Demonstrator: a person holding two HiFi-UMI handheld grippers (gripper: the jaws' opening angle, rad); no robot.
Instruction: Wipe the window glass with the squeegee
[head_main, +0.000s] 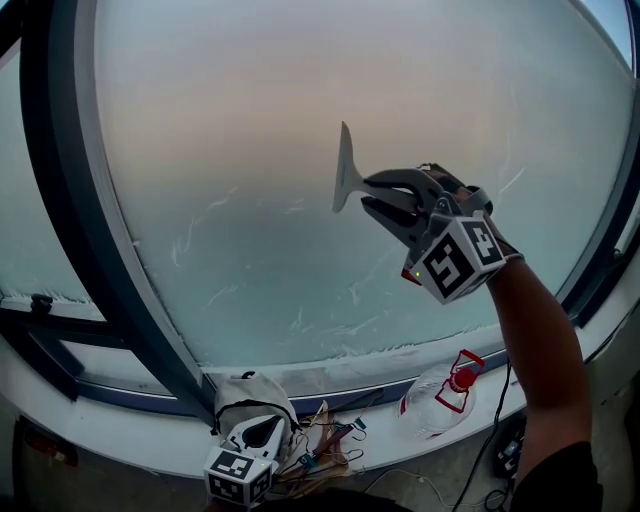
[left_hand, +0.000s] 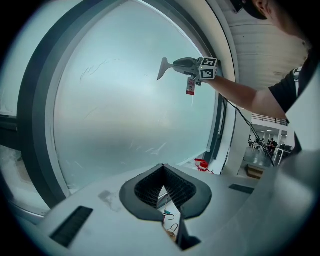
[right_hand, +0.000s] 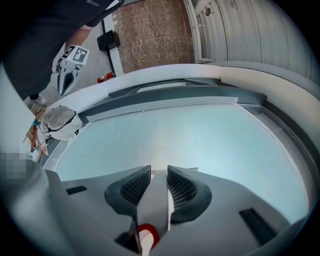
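The frosted window glass (head_main: 300, 120) fills the head view. A grey squeegee (head_main: 345, 172) is held up against its middle, blade upright and facing the pane. My right gripper (head_main: 385, 200) is shut on the squeegee's handle. In the right gripper view the handle (right_hand: 154, 205) sits clamped between the ribbed pads (right_hand: 136, 186), and the blade is hidden behind the jaws. My left gripper (head_main: 262, 432) hangs low by the sill, shut with nothing in it. The left gripper view shows the squeegee (left_hand: 167, 67) and the right gripper (left_hand: 192, 65) high on the glass (left_hand: 125, 110).
On the white sill (head_main: 130, 435) lie a white cloth bundle (head_main: 250, 395), a tangle of cords and clips (head_main: 325, 445) and a clear bottle with a red cap (head_main: 440, 400). A dark frame (head_main: 90, 250) borders the pane on the left. A red tag (left_hand: 190, 86) dangles under the right gripper.
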